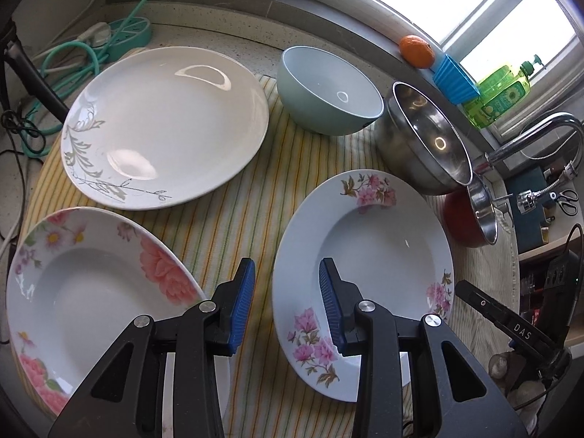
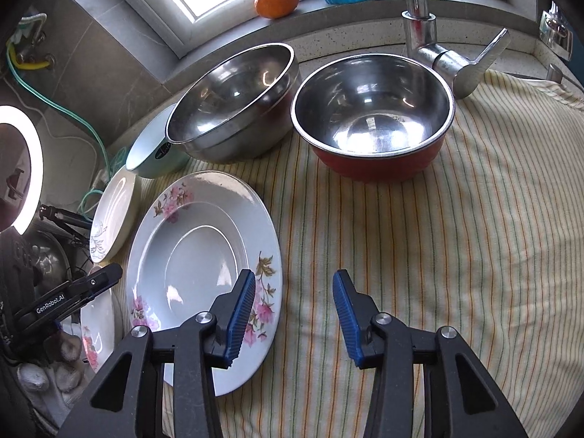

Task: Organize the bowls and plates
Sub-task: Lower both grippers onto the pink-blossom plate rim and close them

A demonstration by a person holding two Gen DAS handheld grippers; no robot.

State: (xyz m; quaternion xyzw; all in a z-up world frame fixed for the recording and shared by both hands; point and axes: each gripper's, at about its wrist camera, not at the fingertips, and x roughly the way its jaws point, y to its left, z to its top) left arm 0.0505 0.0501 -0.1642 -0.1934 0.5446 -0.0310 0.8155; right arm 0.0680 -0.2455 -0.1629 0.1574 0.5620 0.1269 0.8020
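Pointing steeply down, both grippers straddle opposite edges of the pink-flower plate (image 1: 365, 266): left gripper (image 1: 286, 303) and right gripper (image 2: 294, 314) each stand part-open, nothing pinched. That plate lies flat on the striped cloth (image 2: 419, 255). Peony plate (image 1: 91, 292) sits just left, leaf-pattern plate (image 1: 171, 124) behind. Blue bowl (image 1: 328, 91), steel bowl (image 2: 233, 102), red-sided bowl (image 2: 372, 109) line the back, near the faucet (image 2: 423, 25).

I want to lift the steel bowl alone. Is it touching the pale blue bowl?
Touching. In the right wrist view the steel bowl's rim rests against the tipped pale blue bowl with no gap; the left wrist view shows them overlapping too.
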